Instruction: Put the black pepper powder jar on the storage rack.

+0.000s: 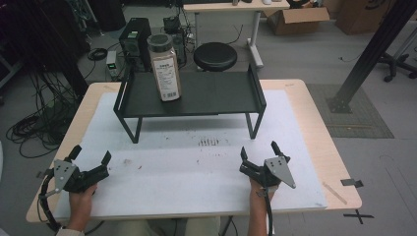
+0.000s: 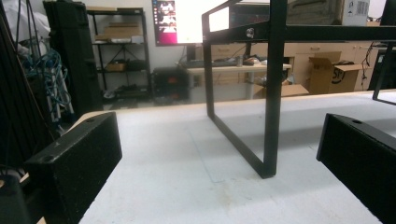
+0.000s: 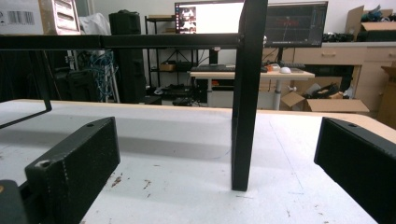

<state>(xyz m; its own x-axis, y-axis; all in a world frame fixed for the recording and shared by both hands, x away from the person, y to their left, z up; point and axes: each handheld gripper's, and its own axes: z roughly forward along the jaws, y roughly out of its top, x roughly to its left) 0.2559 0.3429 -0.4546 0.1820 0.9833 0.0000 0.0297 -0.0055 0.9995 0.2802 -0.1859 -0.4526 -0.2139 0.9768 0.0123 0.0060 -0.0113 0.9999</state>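
A black metal shelf rack with thin square-tube legs stands in the upper middle of the high view on a white, scuffed mat covering a pale wooden table. A tall clear plastic jar with a dark lid and paper label stands upright on the rack's left half. The left gripper at lower left and the right gripper at lower right rest low over the mat, jaws spread wide, holding nothing.
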